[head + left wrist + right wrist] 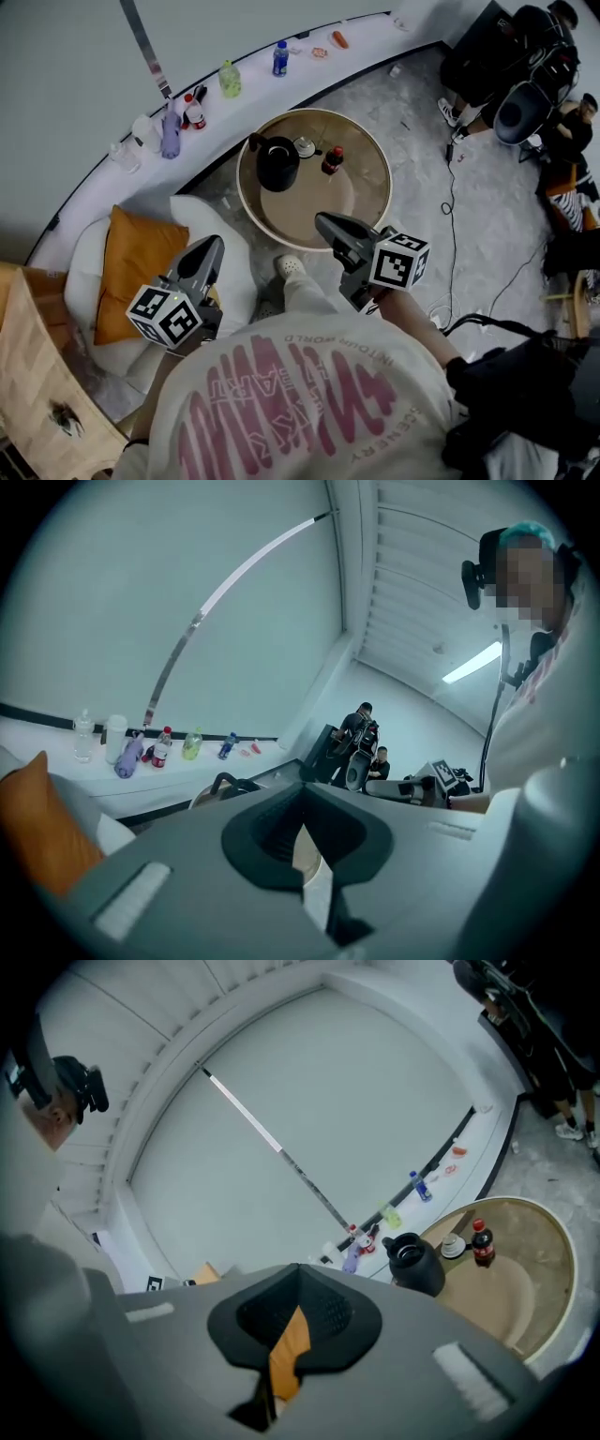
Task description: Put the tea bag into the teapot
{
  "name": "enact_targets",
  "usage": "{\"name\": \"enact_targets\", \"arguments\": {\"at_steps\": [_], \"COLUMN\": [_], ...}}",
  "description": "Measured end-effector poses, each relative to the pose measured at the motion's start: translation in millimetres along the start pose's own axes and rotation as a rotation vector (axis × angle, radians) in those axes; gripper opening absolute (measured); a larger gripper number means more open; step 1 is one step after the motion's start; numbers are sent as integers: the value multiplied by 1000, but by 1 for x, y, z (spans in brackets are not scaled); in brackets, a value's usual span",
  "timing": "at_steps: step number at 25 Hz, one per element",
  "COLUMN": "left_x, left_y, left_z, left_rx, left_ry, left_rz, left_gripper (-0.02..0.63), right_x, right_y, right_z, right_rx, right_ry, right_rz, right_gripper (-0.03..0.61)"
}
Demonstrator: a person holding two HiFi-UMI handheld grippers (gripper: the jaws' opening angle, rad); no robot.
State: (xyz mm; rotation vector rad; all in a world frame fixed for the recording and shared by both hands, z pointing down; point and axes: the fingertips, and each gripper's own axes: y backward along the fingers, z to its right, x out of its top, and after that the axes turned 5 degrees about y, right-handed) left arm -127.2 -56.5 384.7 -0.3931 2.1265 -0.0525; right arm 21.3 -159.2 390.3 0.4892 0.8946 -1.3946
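Note:
The black teapot (277,164) stands at the far left of the round brown table (361,202); the right gripper view shows the teapot (412,1262) with its top open. A small white cup (305,147) sits beside it. I cannot make out a tea bag. My left gripper (214,244) hovers shut over the white sofa, short of the table. My right gripper (322,221) is shut above the table's near edge, nothing visible at its tip. Through its jaw slit (298,1269) an orange patch shows; I cannot tell what it is.
A cola bottle (332,160) stands right of the cup. Left of the table is a white sofa (220,211) with an orange cushion (136,267). A curved ledge (253,80) holds several bottles. People (525,84) and cables (450,202) are at the right, a cardboard box (37,375) at the left.

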Motion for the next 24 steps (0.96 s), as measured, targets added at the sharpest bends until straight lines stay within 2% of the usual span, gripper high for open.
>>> {"name": "enact_targets", "arguments": {"at_steps": [7,11,24], "left_x": [-25,-30,-31], "left_y": [13,18,25], "left_z": [10,12,21], "left_rx": [-61,-72,-112], "left_ry": [13,27,29], "left_rz": [-42,-44,-55], "left_gripper": [15,15,15], "right_x": [-36,-41,-42], "right_y": [24,22,23], "right_z": [-16,-27,-42], "right_rx": [-83,-83,-97], "right_ry": [49,84,96], "right_rz": [-40,-59,-77], "right_gripper": [5,5,5]}}
